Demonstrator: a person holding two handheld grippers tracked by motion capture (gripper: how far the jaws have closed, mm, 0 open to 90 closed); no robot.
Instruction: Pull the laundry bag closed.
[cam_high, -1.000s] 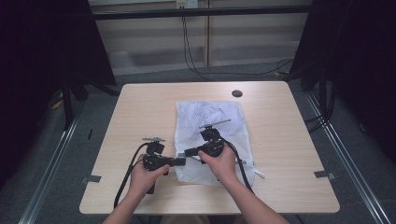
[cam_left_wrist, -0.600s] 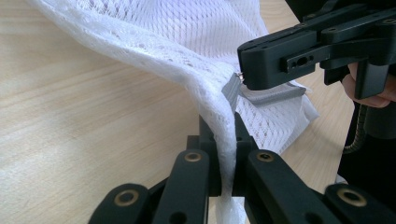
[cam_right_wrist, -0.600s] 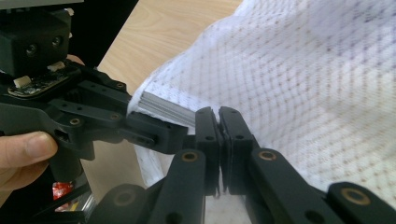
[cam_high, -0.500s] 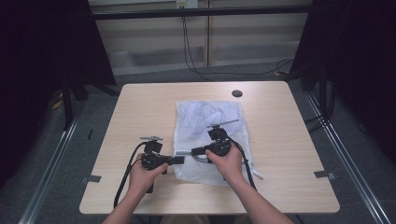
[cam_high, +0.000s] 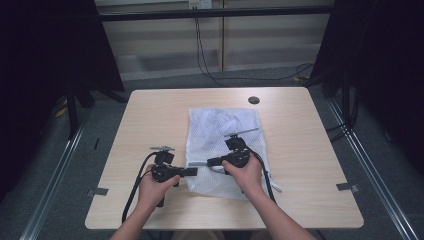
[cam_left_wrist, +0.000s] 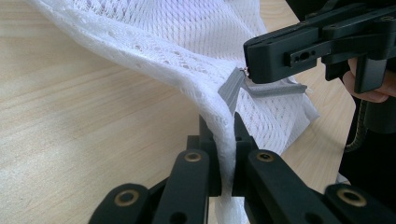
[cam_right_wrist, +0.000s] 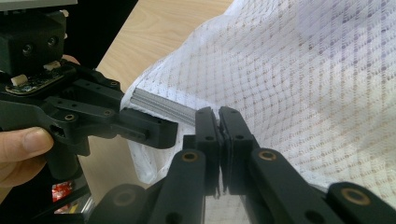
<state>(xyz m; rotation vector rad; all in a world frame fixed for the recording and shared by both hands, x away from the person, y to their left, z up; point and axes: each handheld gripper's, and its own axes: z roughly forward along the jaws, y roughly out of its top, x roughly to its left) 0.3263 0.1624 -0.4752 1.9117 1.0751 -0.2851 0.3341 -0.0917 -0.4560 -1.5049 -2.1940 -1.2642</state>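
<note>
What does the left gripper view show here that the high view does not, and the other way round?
Left gripper view alone: the left gripper has its jaws clamped on a fold of the white mesh bag, and the right gripper pinches something small at the grey zipper tape.

High view alone: the whole table, the round hole near its far edge, both forearms, the trailing cables and the floor beyond.

Shared: both grippers, the mesh bag and the wooden tabletop.
</note>
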